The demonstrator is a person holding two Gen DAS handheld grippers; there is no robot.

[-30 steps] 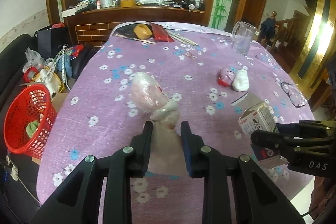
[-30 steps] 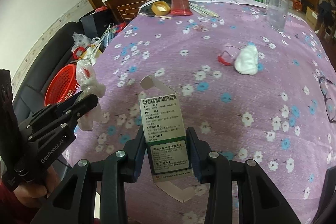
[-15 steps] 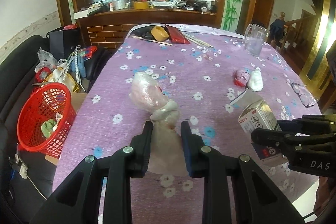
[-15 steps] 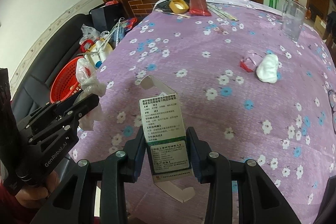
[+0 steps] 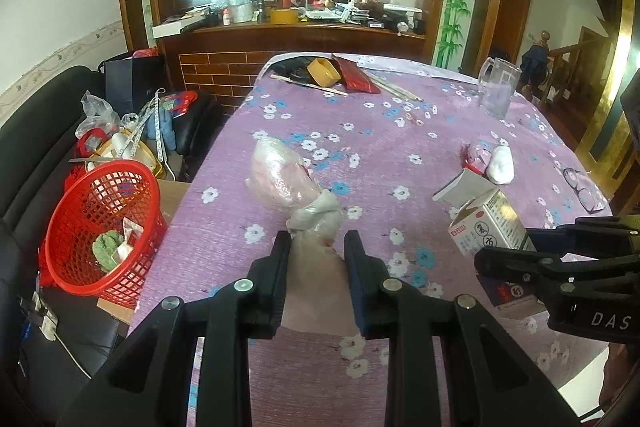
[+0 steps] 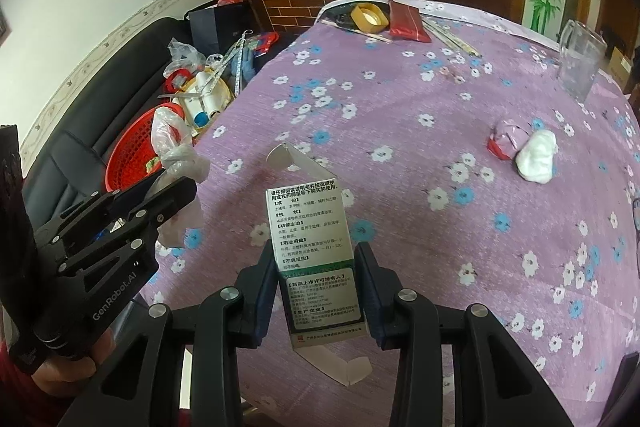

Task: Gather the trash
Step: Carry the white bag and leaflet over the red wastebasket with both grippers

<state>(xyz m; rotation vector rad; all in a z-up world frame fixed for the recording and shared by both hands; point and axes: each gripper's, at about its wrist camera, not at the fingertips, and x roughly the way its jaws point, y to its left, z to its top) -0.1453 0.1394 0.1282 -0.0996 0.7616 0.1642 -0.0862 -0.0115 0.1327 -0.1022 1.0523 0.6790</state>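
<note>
Now the whole scene sits lower and farther off in both wrist views than it did a second ago: more of the table (image 5: pixel 400 131) and its purple flowered cloth shows, and the sideboard behind it has dropped down the picture. I judge that both claws have been lifted and drawn back from the table, each with its load, so the pick-up is done and the carry toward the bin has begun.

The red basket (image 5: pixel 102 227) on the dark sofa, off the table's left edge, has come further into the left view; some scraps already lie in it. It is the likely drop point, and it now lies left of and below the left claw (image 5: pixel 316 247).

That left claw is closed narrow on a knotted plastic bag (image 5: pixel 292 187), whose bulging end sticks out ahead of the fingers, clear of the cloth. The right claw (image 6: pixel 316 259) is clamped on an opened medicine box (image 6: pixel 310 227), held upright with its top flap loose; the grip looks unchanged.

Left behind on the table are a white wad (image 6: pixel 536 155) with a red-and-pink wrapper (image 6: pixel 506 139) touching it, so at least one more trip seems needed.
</note>
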